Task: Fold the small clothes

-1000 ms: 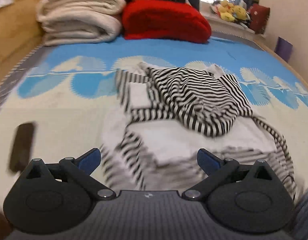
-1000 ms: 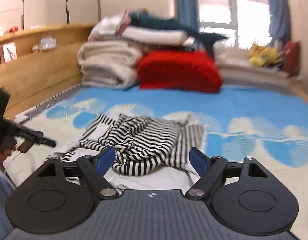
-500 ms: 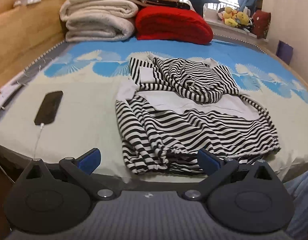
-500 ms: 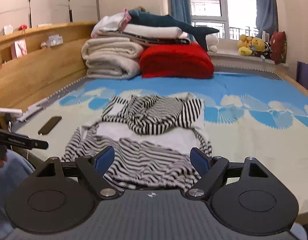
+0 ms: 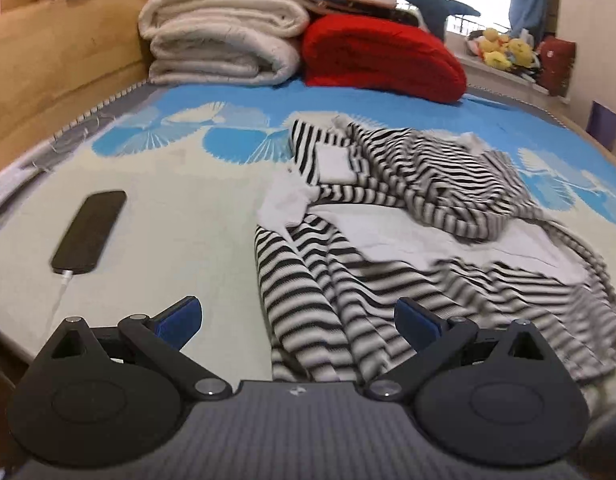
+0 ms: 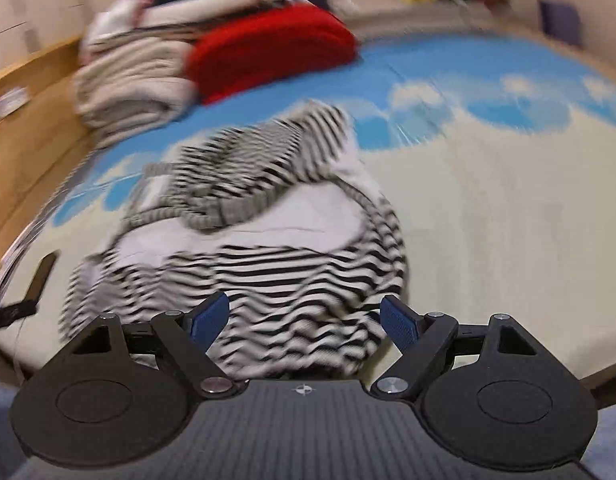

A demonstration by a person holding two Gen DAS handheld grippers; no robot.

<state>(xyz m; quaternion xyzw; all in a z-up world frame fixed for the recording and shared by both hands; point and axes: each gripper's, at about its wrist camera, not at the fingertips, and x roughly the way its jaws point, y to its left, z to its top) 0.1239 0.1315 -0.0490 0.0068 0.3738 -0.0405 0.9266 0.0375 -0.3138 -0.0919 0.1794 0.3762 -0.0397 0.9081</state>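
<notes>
A black-and-white striped garment point(image 5: 419, 248) lies crumpled on the bed, its hem toward me and its upper part bunched in a heap. My left gripper point(image 5: 298, 320) hovers open over the hem's left corner, nothing between its blue pads. In the blurred right wrist view the same garment point(image 6: 268, 248) fills the middle. My right gripper point(image 6: 306, 320) hangs open just above the near hem, its fingers apart and not pressing on the cloth.
A black phone point(image 5: 90, 232) on a white cable lies left of the garment. Folded cream blankets point(image 5: 224, 40) and a red pillow point(image 5: 381, 60) are stacked at the head of the bed. A wooden side board point(image 5: 48, 68) runs along the left. Plush toys point(image 5: 503, 46) sit on the windowsill.
Both grippers pulled back to show the whole garment, then dropped closer to its near hem. The right wrist view has rolled and blurred. Both pairs of jaws kept the same wide gap.
</notes>
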